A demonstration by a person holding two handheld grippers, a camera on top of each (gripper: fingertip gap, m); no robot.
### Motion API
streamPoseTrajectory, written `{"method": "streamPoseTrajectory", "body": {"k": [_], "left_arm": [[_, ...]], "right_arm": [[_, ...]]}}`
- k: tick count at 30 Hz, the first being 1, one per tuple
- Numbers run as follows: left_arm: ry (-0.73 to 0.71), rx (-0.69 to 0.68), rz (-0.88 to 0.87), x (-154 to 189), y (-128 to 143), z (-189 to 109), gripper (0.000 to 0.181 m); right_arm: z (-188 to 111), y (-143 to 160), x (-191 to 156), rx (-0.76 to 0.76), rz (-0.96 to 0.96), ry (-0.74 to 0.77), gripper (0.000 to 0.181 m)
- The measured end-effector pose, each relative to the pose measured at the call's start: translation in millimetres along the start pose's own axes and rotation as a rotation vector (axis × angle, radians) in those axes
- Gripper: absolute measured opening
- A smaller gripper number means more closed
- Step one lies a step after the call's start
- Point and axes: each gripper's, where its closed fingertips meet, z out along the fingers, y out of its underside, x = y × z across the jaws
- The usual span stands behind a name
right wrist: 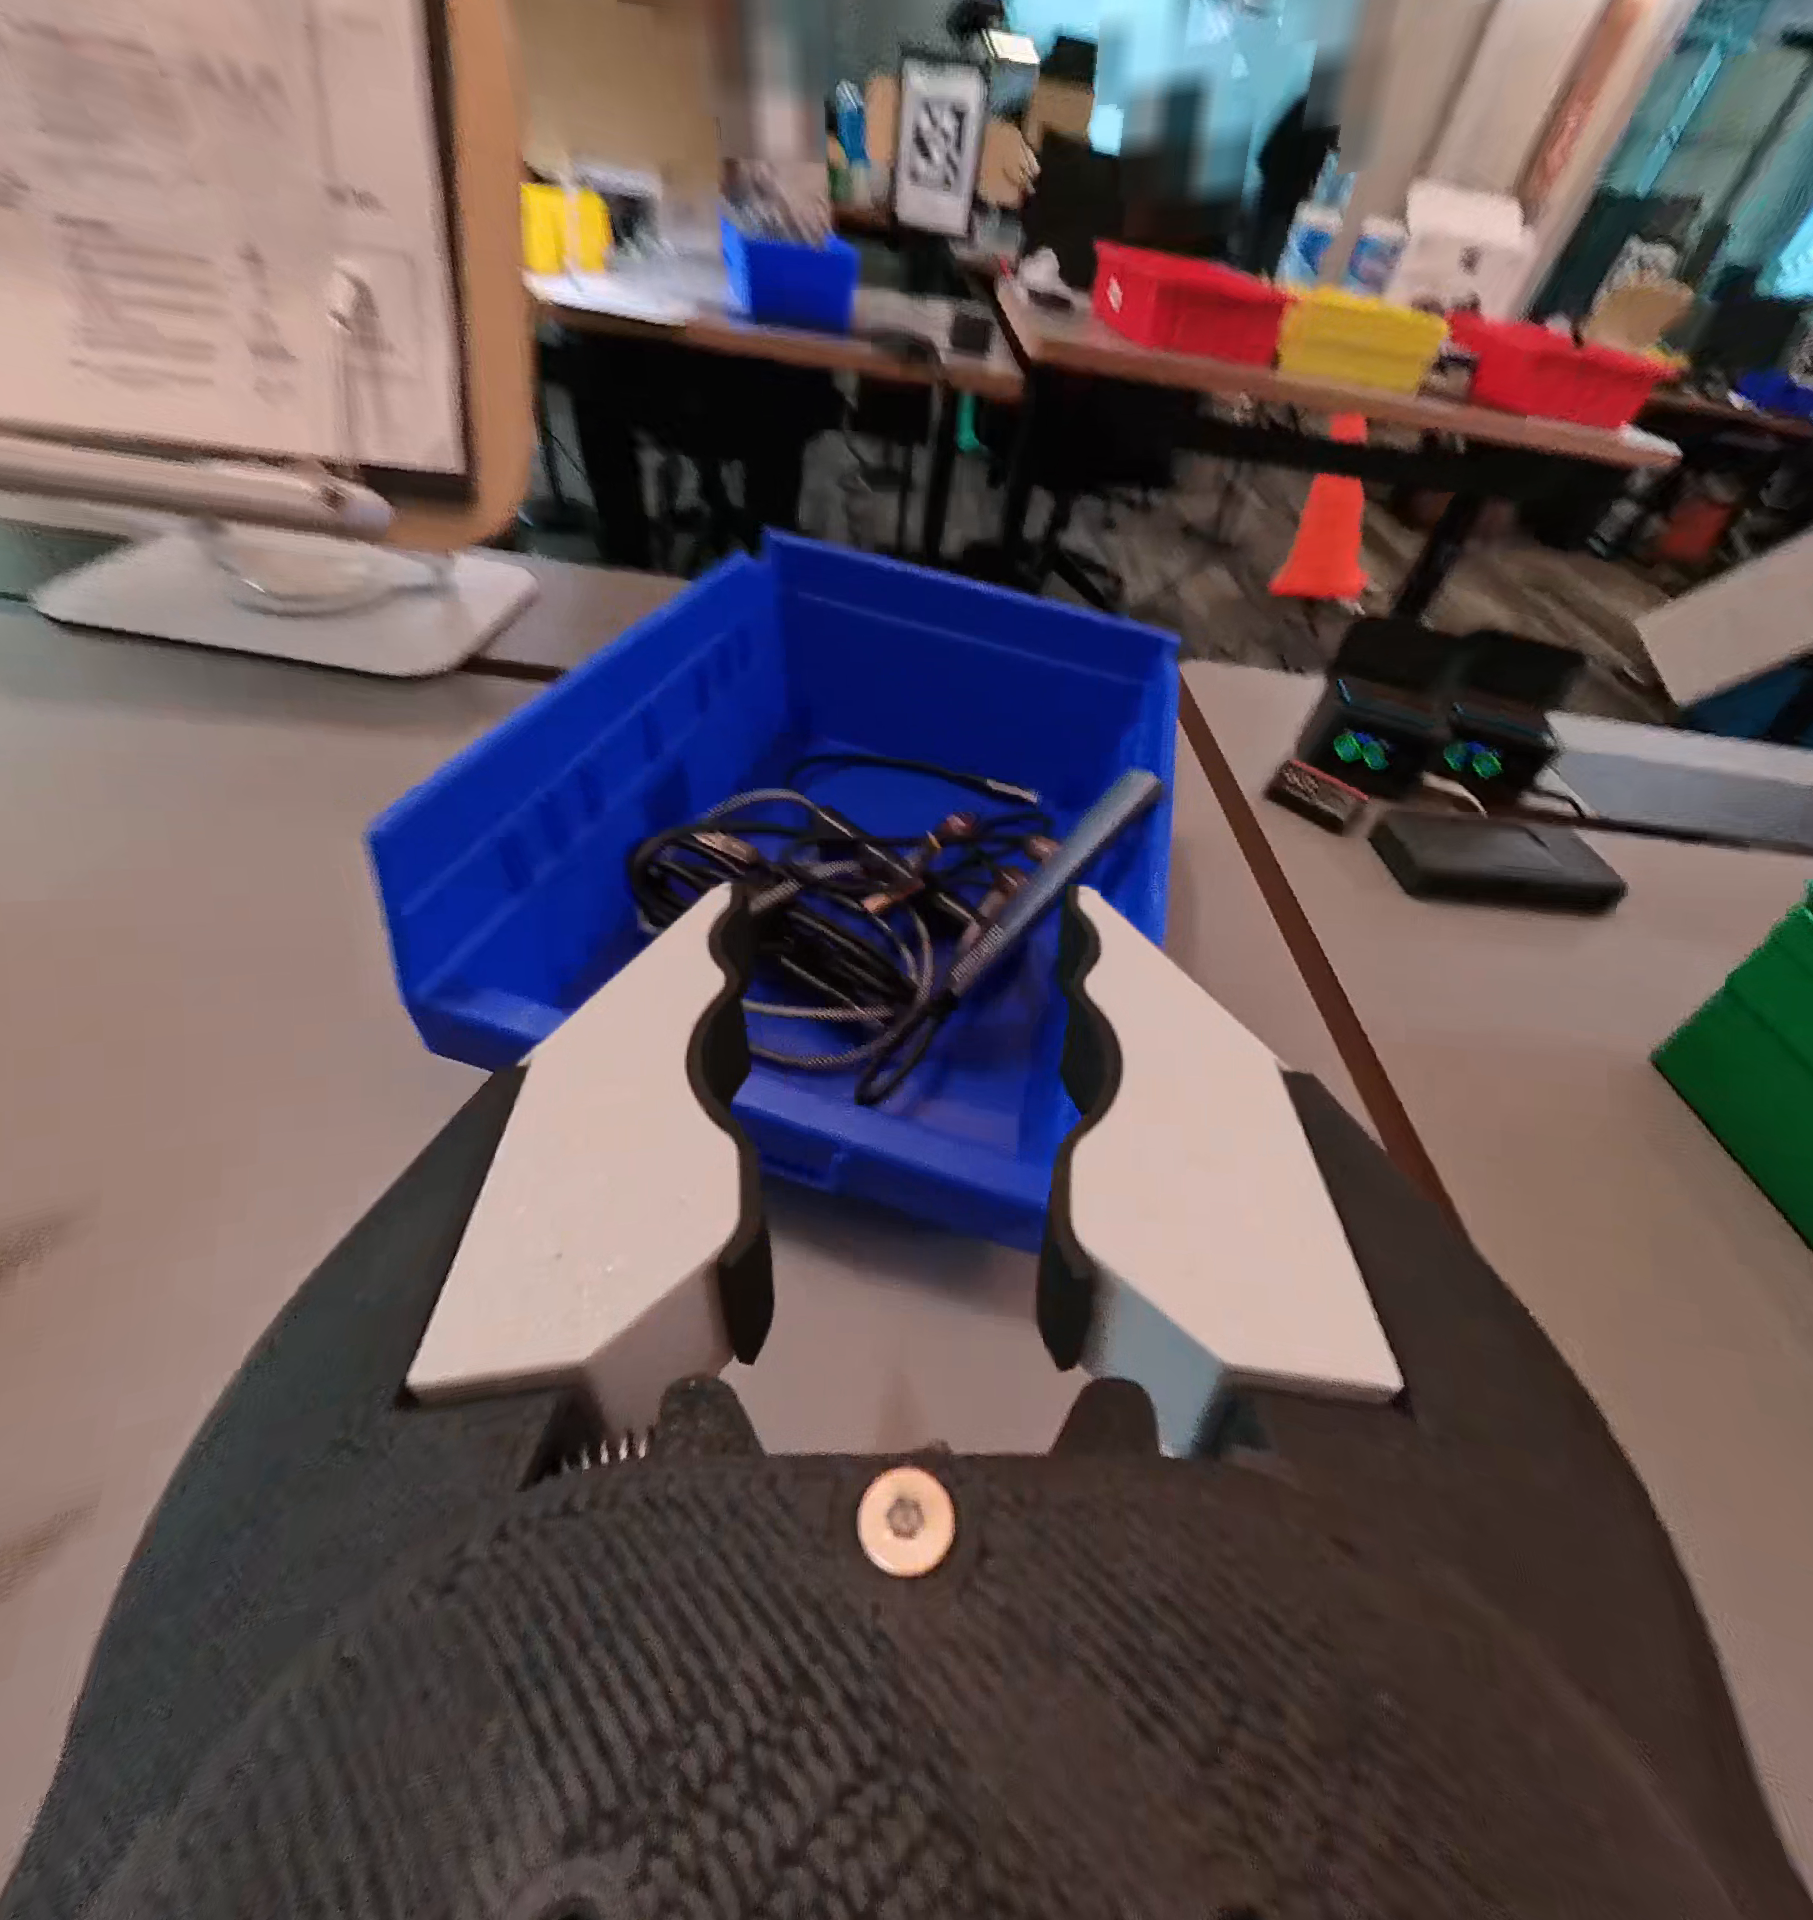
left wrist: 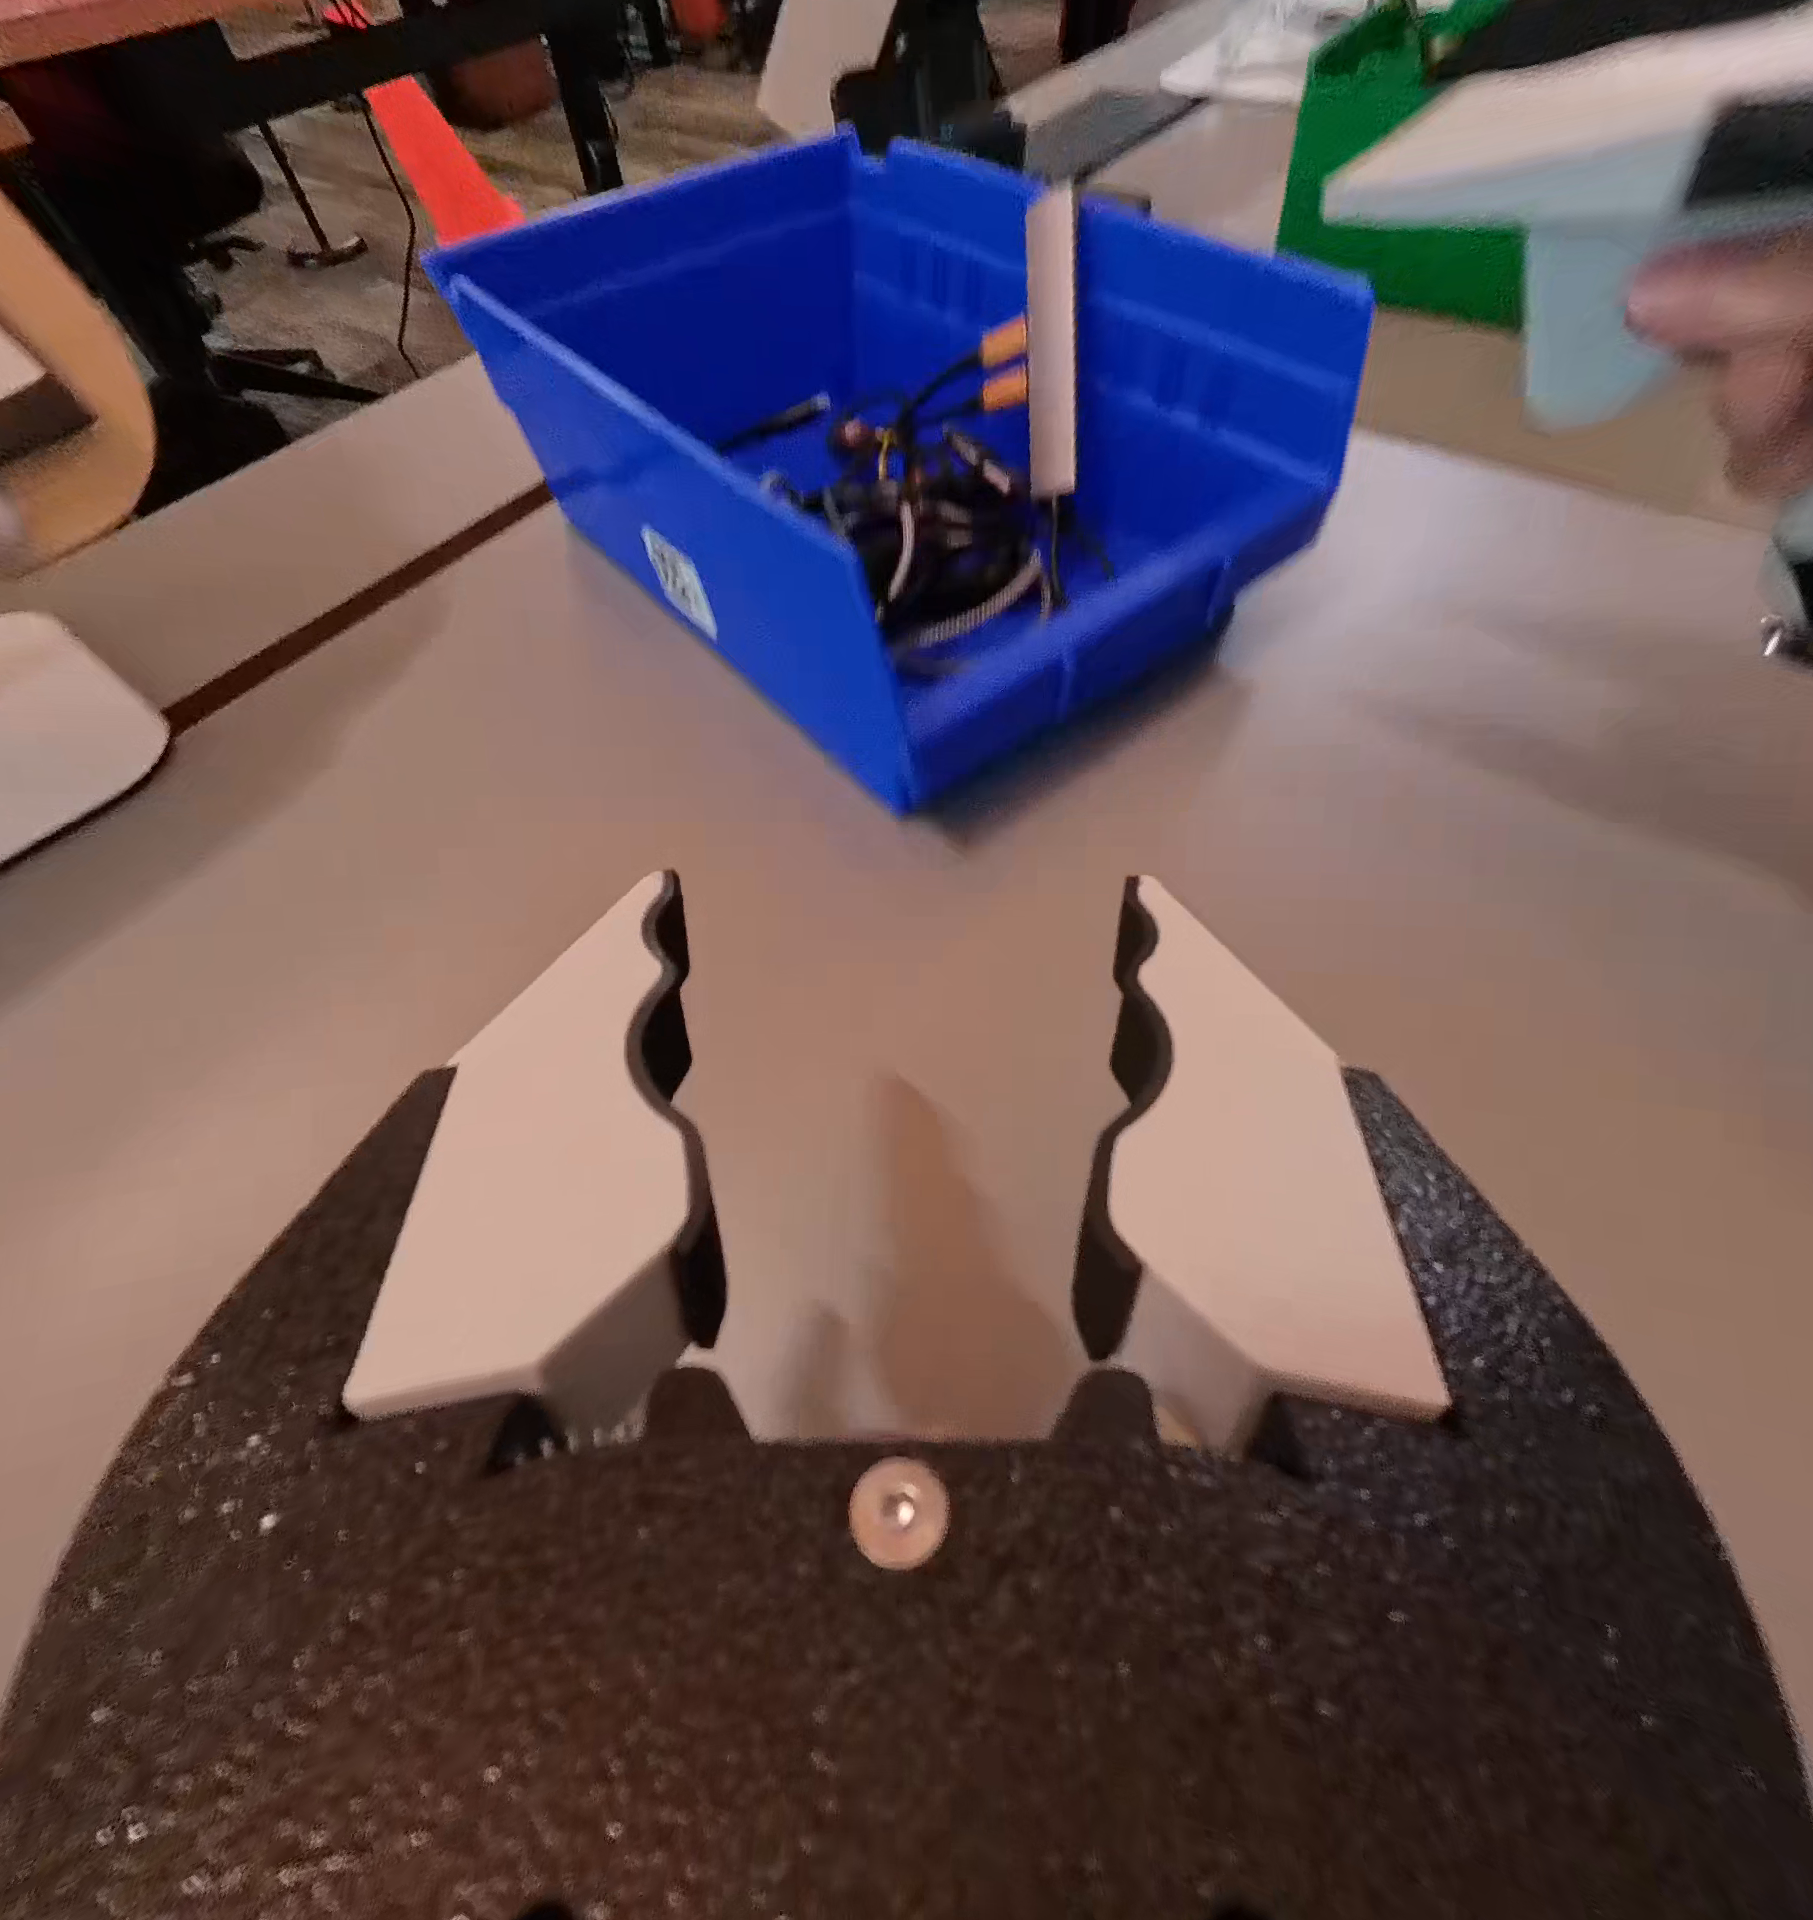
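- My left tool (left wrist: 902, 894), nearest in the left wrist view: its two grey fingers (left wrist: 559, 1132) stand wide apart with nothing between them, above the bare grey desk (left wrist: 1401, 935).
- My right tool (right wrist: 902, 914), nearest in the right wrist view: jaws likewise spread wide and holding nothing, the tips poised over the near edge of the blue bin (right wrist: 528, 831).
- Blue bin (left wrist: 673, 436), left wrist view: it rests on the desk ahead of my left tool and well apart from it, with a pale sticker (left wrist: 680, 582) on its near wall.
- Bin contents: a tangle of black cables (right wrist: 829, 914) lies on the bin floor; a slim grey stick (right wrist: 1058, 883) leans up toward the right wall, with a thin cable trailing from its lower end.
- My right tool as seen from the left (left wrist: 1567, 156): blurred, high at the right edge, with a hand (left wrist: 1754, 353) around its handle.
- Green bin (right wrist: 1775, 1060): on the desk, right of the blue bin and apart from it.
- Monitor stand (right wrist: 289, 613): on the desk behind and left of the blue bin.
- Black devices (right wrist: 1432, 727): on the adjoining desk at the right.
- Orange cone (right wrist: 1323, 551): on the floor beyond.
- Red and yellow bins (right wrist: 1359, 332): on a far table, blurred.
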Motion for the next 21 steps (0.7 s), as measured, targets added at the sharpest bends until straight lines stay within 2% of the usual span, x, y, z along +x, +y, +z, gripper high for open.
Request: {"method": "streamPoseTrajectory", "body": {"k": [3, 6, 9, 10, 11, 12, 13, 17, 21], "left_arm": [[-0.036, 0.016, -0.136, -3, -30, 53, 0.094], [-0.139, -0.016, -0.244, -14, -38, 98, 0.109], [-0.289, -0.09, -0.23, -35, -25, 127, 0.094], [-0.321, -0.109, -0.198, -42, -20, 132, 0.077], [-0.284, -0.106, -0.173, -40, -19, 135, 0.062], [-0.224, -0.076, -0.173, -36, -21, 136, 0.022], [-0.246, -0.06, -0.167, -43, -20, 131, 0.014], [-0.289, -0.042, -0.094, -61, -4, 95, 0.003], [-0.236, -0.031, -0.067, -66, 25, 29, 0.003]], "right_arm": [[-2, -11, -12, 0.032, -0.003, -0.061, 0.058], [-3, -20, -21, 0.061, 0.01, -0.098, 0.058], [-5, -30, -36, 0.099, 0.028, -0.163, 0.058], [-6, -33, -40, 0.107, 0.029, -0.173, 0.058], [-6, -34, -42, 0.111, 0.025, -0.18, 0.058], [-6, -35, -45, 0.111, 0.016, -0.186, 0.058], [-6, -34, -47, 0.108, 0.005, -0.19, 0.058], [-7, -33, -48, 0.099, -0.018, -0.189, 0.058], [-15, -44, -54, 0.138, 0.007, -0.216, 0.057]]}}
